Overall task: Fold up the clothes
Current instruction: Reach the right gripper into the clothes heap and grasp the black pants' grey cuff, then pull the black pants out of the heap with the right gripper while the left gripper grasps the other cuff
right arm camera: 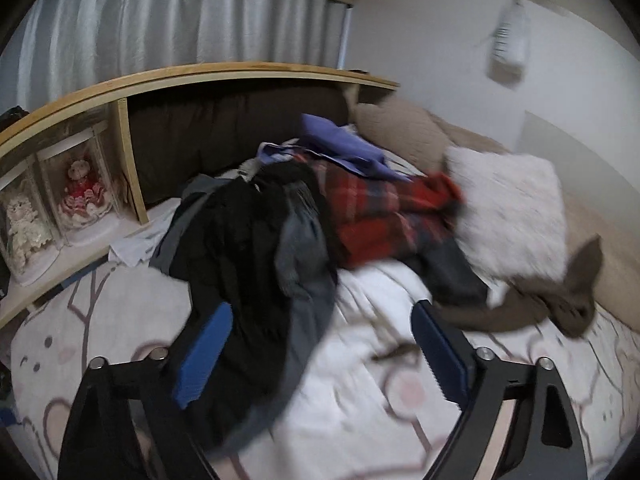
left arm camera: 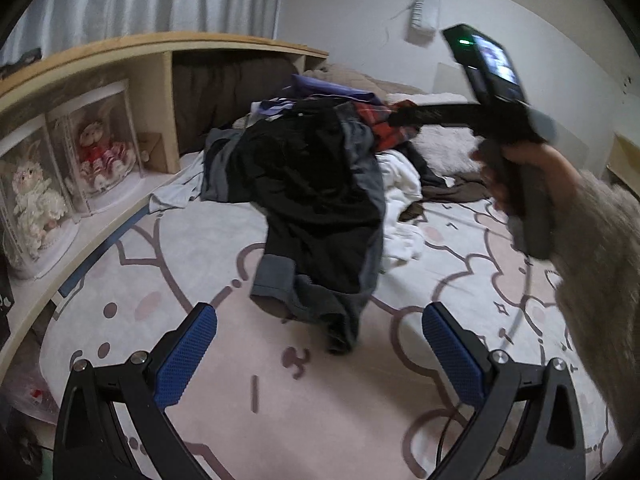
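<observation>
Right now you're facing a heap of clothes (left arm camera: pixel 320 152) lying unfolded on the bed (left arm camera: pixel 168 280), piled toward the far side near the shelf (left arm camera: pixel 120 52). Nothing folded is showing anywhere in view.

Your left gripper (left arm camera: pixel 320 356) is hovering low over bare bedspread, fingers (left arm camera: pixel 186 356) spread wide, holding nothing. The black and grey garment (left arm camera: pixel 320 208) is lying straight ahead of it, its loose near end dangling just beyond the fingertips & slightly right of centre. Its long axis is running near-to-far, from that near end up onto the heap.

Your right gripper (right arm camera: pixel 320 356) is also spread & empty, fingers (right arm camera: pixel 438 356) blurred. In the right wrist view the same black and grey garment (right arm camera: pixel 256 280) is passing between the fingers, closer to the left one, w/ the white clothing (right arm camera: pixel 372 300) lying under the right one. So, as far as I can judge, the right hand (left arm camera: pixel 516 168) is nearer the garment's upper part and the left is nearer its hanging end.

The red plaid piece (right arm camera: pixel 380 216) & purple piece (right arm camera: pixel 344 148) are sitting farther back, right of the black one. A fluffy cushion (right arm camera: pixel 512 212) is resting far right.

Whether the right fingers are touching cloth, I can't tell; too much blur.
</observation>
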Motion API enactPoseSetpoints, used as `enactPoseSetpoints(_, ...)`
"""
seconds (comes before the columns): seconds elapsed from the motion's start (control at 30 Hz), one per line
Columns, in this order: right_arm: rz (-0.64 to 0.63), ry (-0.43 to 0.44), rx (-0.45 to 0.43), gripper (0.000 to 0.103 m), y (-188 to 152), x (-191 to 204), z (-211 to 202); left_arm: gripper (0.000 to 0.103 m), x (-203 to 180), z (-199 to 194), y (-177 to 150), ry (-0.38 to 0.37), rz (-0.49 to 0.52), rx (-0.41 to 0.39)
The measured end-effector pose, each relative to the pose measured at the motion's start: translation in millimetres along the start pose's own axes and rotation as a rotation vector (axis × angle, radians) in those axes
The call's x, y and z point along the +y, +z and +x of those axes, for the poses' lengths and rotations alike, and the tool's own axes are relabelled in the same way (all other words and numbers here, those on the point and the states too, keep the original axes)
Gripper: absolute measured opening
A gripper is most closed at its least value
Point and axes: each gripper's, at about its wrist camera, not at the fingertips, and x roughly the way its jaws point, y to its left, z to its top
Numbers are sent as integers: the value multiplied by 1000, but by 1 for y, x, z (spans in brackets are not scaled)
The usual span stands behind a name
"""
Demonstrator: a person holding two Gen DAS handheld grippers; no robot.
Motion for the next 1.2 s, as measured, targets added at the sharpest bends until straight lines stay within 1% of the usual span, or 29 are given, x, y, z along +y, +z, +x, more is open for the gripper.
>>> enactPoseSetpoints(0.1,-6,23,12,89,27,10,40,103,15,8,-1,5,-33,-5)
enactPoseSetpoints(0.27,-1,39,57,89,56,17,98,103,32,19,-4,13,-66,-1)
enactPoseSetpoints(0.4,21,8,136,90,63,18,139,103,41,30,-7,31,-75,15)
enactPoseSetpoints(0.5,21,-2,173,89,59,17,153,103,45,34,-8,30,-84,21)
enactPoseSetpoints(0.53,8,-5,177,82,57,19,154,103,45,34,-9,29,-85,22)
enactPoseSetpoints(0.57,-15,-14,184,57,55,22,154,103,44,33,-9,29,-83,21)
enactPoseSetpoints(0.6,-44,-28,197,50,53,26,154,103,42,32,-8,29,-81,19)
enactPoseSetpoints(0.63,-59,-29,202,36,50,28,150,103,41,30,-8,28,-79,16)
enactPoseSetpoints(0.67,-63,-18,199,15,46,30,145,103,40,26,-7,26,-77,10)
enactPoseSetpoints(0.7,-53,4,198,13,44,30,138,103,38,21,-6,25,-75,3)
enactPoseSetpoints(0.83,16,117,158,12,30,32,87,103,33,-1,-3,18,-68,-26)
enactPoseSetpoints(0.97,65,267,120,11,5,33,18,103,27,-24,0,12,-61,-55)
enactPoseSetpoints(1.07,100,364,93,11,-28,24,-52,103,23,-40,3,7,-56,-77)
enactPoseSetpoints(1.13,113,397,93,11,-51,16,-90,103,19,-50,2,-1,-48,-86)
enactPoseSetpoints(1.2,130,421,109,11,-82,8,-128,103,12,-60,-2,-16,-33,-85)
